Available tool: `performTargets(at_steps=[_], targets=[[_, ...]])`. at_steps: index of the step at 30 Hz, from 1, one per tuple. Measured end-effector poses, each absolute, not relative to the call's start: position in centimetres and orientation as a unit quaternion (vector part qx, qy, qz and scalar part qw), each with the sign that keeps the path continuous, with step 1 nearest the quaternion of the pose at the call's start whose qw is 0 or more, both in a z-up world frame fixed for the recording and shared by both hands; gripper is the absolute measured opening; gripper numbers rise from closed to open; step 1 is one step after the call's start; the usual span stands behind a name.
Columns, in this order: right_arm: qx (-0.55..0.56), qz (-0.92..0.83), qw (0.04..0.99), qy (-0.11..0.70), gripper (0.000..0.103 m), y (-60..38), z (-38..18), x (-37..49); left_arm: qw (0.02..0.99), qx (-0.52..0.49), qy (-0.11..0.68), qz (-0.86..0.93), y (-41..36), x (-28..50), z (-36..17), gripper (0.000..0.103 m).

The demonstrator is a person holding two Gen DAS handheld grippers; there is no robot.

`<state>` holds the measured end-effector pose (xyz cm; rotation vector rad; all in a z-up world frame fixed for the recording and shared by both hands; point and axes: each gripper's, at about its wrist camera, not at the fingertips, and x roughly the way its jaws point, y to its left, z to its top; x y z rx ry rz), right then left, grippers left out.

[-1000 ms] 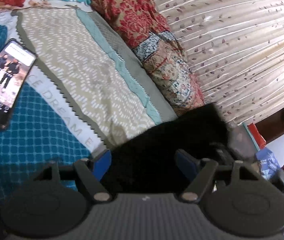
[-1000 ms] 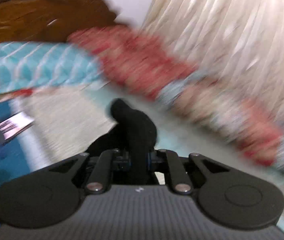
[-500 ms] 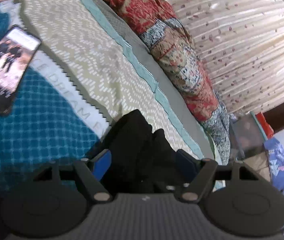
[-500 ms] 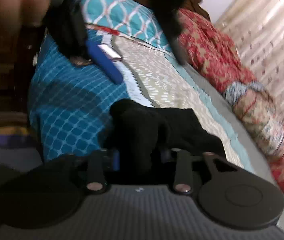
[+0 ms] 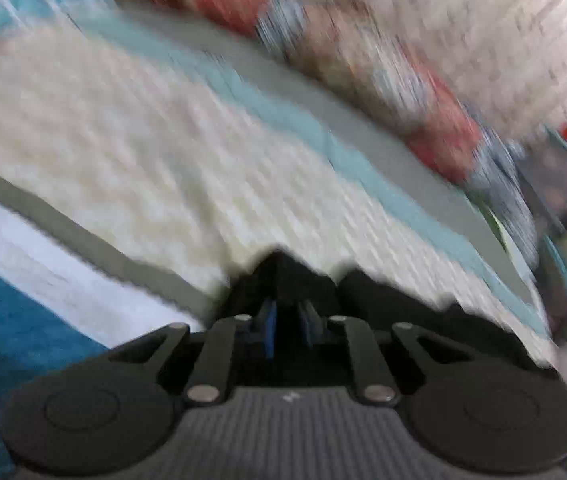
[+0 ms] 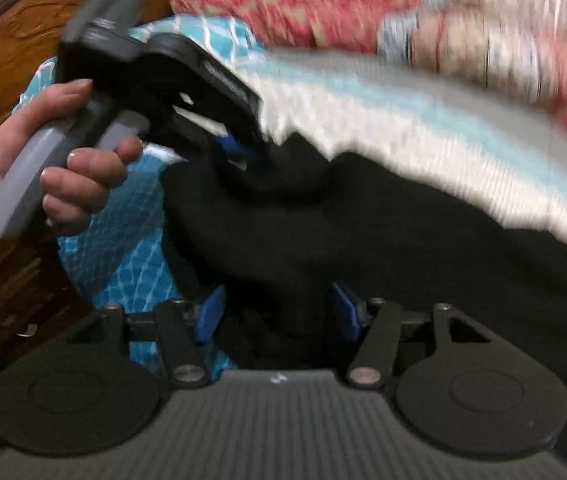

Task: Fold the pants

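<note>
- A bed fills both views, covered by a bedspread (image 5: 155, 128) patterned in cream, with a pale teal band and a deep teal checked part; both pictures are smeared by motion blur.
- Beyond the bedspread's far edge lies a long red patterned bolster (image 5: 363, 64), and behind that hangs a pale pleated curtain (image 5: 503, 28).
- A carved wooden headboard (image 6: 11, 40) stands at the bedspread's left end in the right wrist view.
- The black pants (image 6: 363, 240) lie bunched on the bedspread, on its cream and teal parts, at the near edge.
- The left gripper (image 5: 286, 324) has just snapped closed; its blue pads (image 5: 270, 322) pinch a raised peak of the pants.
- In the right wrist view that same gripper (image 6: 239, 152) reaches down into the far left end of the pants, held by the person's left hand (image 6: 55, 152), which wears a gold bangle.
- The right gripper (image 6: 277, 312) has just been opening; its jaws now stand apart with black cloth lying between them, and its blue pads (image 6: 211, 312) do not appear to press on it.
</note>
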<state>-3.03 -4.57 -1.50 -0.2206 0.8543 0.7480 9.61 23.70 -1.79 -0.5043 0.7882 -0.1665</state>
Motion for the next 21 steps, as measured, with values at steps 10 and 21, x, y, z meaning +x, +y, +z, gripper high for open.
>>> performTargets(at_steps=[10,21], targets=[[-0.076,0.351,0.851,0.383,0.063,-2.2,-0.8,-4.0,0.896,-0.286,0.339,0.027,26.6,6.0,0.4,0.017],[0.044,0.191,0.916,0.350,0.062,-10.4,0.9,-2.3,0.901,-0.234,0.340,-0.133,17.7,5.4,4.8,0.018]])
